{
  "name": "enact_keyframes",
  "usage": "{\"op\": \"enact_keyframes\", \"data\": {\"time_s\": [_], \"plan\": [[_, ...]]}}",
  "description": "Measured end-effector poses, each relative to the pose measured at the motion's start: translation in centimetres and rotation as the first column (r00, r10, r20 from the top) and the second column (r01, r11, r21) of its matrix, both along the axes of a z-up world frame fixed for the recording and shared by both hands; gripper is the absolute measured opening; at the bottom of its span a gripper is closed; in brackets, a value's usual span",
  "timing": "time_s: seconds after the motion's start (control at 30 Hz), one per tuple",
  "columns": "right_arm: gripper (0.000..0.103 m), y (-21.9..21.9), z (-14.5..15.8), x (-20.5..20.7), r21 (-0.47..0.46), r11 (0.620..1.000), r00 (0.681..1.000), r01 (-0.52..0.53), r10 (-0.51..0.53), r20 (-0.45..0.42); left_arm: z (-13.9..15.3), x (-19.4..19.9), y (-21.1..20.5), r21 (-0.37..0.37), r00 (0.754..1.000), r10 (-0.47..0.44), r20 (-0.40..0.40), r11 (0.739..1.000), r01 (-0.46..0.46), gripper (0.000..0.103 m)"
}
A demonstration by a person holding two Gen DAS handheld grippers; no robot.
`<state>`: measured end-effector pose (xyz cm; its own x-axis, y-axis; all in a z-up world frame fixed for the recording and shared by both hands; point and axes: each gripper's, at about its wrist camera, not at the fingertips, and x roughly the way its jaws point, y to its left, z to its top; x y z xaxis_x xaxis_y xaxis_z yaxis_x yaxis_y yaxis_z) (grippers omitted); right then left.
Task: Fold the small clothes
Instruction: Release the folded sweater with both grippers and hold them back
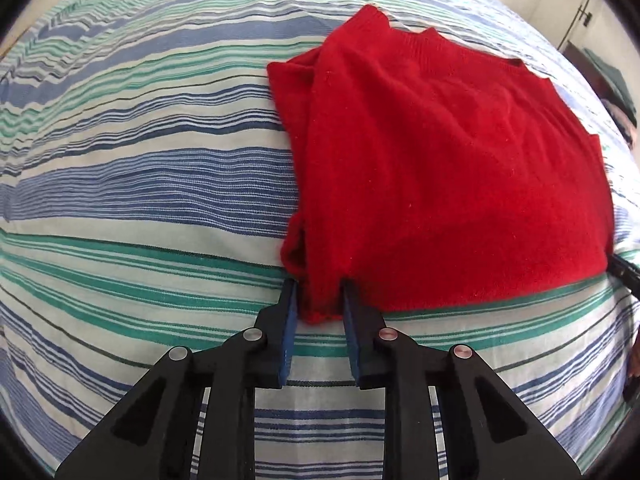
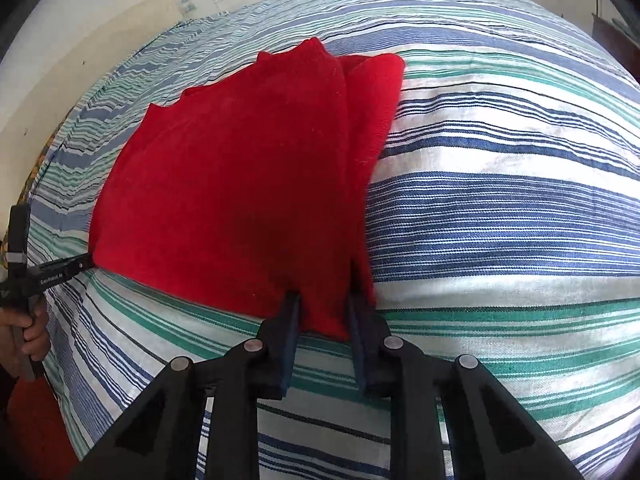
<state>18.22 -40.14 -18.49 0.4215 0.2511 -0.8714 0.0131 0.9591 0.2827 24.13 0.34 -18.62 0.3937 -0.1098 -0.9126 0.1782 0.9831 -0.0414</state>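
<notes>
You are pinching the near hem of the red knitted sweater (image 1: 440, 168), which is lying flat on the blue, green and white striped bed cover (image 1: 140, 184) with its sleeves already folded in along the sides. Your left tool (image 1: 320, 300) is narrowed onto the near left corner, its blue pads (image 1: 291, 312) pressing a tuck of red knit between them. Your right tool (image 2: 324, 312) is doing the same at the near right corner, gripping the hem where the folded-in sleeve edge is lying.

As I read it, you are getting ready to carry the near edge over to the far edge, where the neckline sits. To do that well, make sure each tool is catching every layer at its corner, the sleeve included, or the underside is likely to sag out. Lift both corners together and level, keeping the hem taut between them. Carry it far enough that the hem is meeting the shoulders squarely, then lower it before you let go, so the knit is not sliding on the cover.
</notes>
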Motion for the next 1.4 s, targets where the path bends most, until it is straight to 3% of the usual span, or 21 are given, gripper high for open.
{"op": "enact_keyframes", "data": {"time_s": [0.03, 0.1, 0.13, 0.17, 0.2, 0.23, 0.27, 0.4, 0.5, 0.57, 0.7, 0.8, 1.4], "plan": [[0.022, -0.1, 0.0, -0.2, 0.003, 1.000, 1.000, 0.002, -0.002, 0.009, 0.1, -0.2, 0.0, -0.005, 1.000, 0.007, 0.004, 1.000, -0.007, 0.028], [0.023, -0.3, 0.0, -0.6, 0.036, 0.999, 0.999, 0.013, -0.014, 0.035, 1.0, -1.1, 0.8, -0.033, 1.000, 0.027, 0.005, 0.999, -0.027, 0.048], [0.026, -0.8, 0.2, -1.0, 0.065, 0.998, 0.998, 0.020, -0.024, 0.050, 1.8, -2.2, 1.5, -0.058, 0.999, 0.048, 0.023, 0.997, -0.047, 0.066], [0.032, -1.1, 0.7, -1.6, 0.087, 0.996, 0.997, 0.037, -0.042, 0.060, 2.4, -3.3, 2.2, -0.072, 0.996, 0.068, 0.051, 0.995, -0.064, 0.077], [0.041, -1.3, 1.2, -2.5, 0.084, 0.994, 0.995, 0.066, -0.071, 0.063, 2.9, -4.5, 3.0, -0.085, 0.992, 0.090, 0.086, 0.993, -0.083, 0.080], [0.069, -1.5, 1.9, -3.4, 0.073, 0.992, 0.992, 0.099, -0.105, 0.073, 3.4, -6.1, 3.9, -0.099, 0.985, 0.119, 0.122, 0.989, -0.107, 0.087], [0.086, -1.6, 2.7, -4.8, 0.077, 0.989, 0.985, 0.129, -0.137, 0.106, 3.3, -6.8, 4.4, -0.102, 0.981, 0.139, 0.134, 0.987, -0.126, 0.091], [0.088, -1.7, 4.3, -10.1, 0.067, 0.975, 0.957, 0.211, -0.220, 0.187, 0.7, -8.8, 6.0, -0.077, 0.976, 0.196, 0.089, 0.979, -0.190, 0.091], [0.091, -2.1, 2.8, -12.4, 0.077, 0.959, 0.949, 0.274, -0.282, 0.141, -0.7, -9.2, 5.4, -0.025, 0.980, 0.156, 0.126, 0.988, -0.154, 0.100], [0.092, -2.3, 1.3, -12.6, 0.114, 0.947, 0.944, 0.300, -0.312, 0.109, -1.7, -9.2, 5.7, -0.023, 0.980, 0.149, 0.133, 0.989, -0.147, 0.102], [0.102, -2.1, 0.8, -12.6, 0.133, 0.954, 0.944, 0.267, -0.287, 0.166, -1.7, -9.4, 6.1, -0.053, 0.978, 0.158, 0.135, 0.987, -0.152, 0.102], [0.103, -1.4, 0.6, -12.5, 0.079, 0.964, 0.947, 0.256, -0.266, 0.180, -1.7, -9.4, 6.6, -0.074, 0.980, 0.151, 0.130, 0.987, -0.142, 0.102], [0.103, -1.1, 0.4, -13.5, 0.054, 0.967, 0.946, 0.247, -0.253, 0.204, -1.7, -9.9, 6.6, -0.079, 0.980, 0.123, 0.155, 0.991, -0.112, 0.102]]}}
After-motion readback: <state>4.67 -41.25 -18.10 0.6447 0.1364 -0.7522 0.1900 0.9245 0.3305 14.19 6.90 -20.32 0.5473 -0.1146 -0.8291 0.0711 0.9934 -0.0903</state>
